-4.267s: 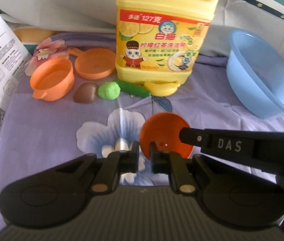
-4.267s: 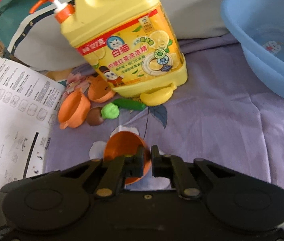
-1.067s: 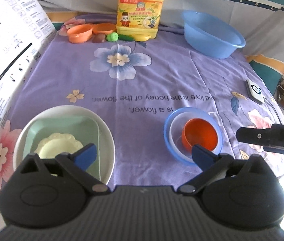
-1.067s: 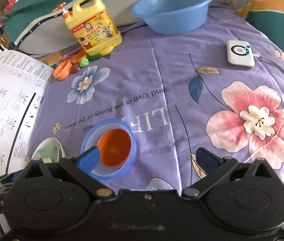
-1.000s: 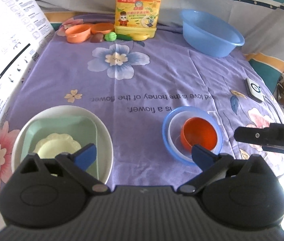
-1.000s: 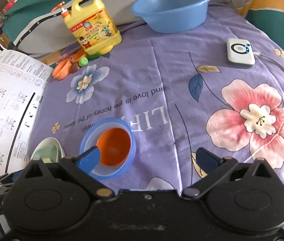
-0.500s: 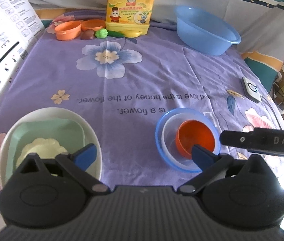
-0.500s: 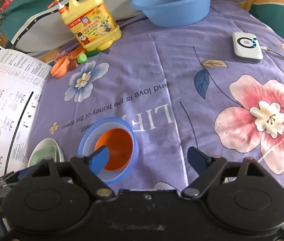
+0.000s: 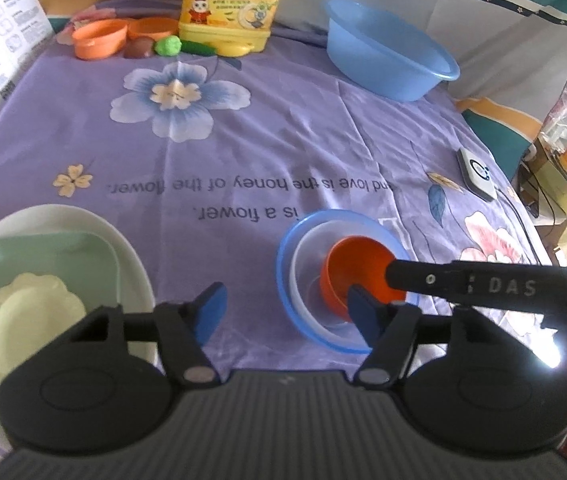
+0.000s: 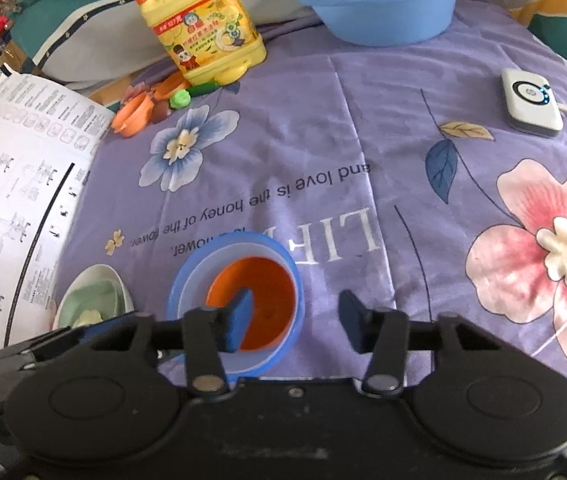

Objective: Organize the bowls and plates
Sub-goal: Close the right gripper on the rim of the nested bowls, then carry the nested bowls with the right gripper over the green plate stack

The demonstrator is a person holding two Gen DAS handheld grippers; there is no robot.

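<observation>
An orange bowl (image 9: 353,270) sits inside a clear bowl, nested in a blue bowl (image 9: 289,280), near the front of the purple cloth; the stack also shows in the right wrist view (image 10: 267,284). A white plate (image 9: 131,256) at the front left holds a green square plate (image 9: 43,256) and a small cream scalloped plate (image 9: 27,320). My left gripper (image 9: 283,312) is open and empty, between the two stacks. My right gripper (image 10: 295,320) is open and empty, its left finger over the orange bowl.
A large blue basin (image 9: 387,64), a yellow detergent jug (image 9: 231,4), orange toy pots (image 9: 101,40) and toy vegetables (image 9: 169,46) stand at the back. A printed paper sheet (image 10: 11,184) lies at the left. A white device (image 10: 531,102) with a cable lies at the right.
Earlier, both grippers were shut around the orange bowl near the jug. It now sits in the nested bowls, both grippers are open, and in the last second they have moved slightly closer to the stack.
</observation>
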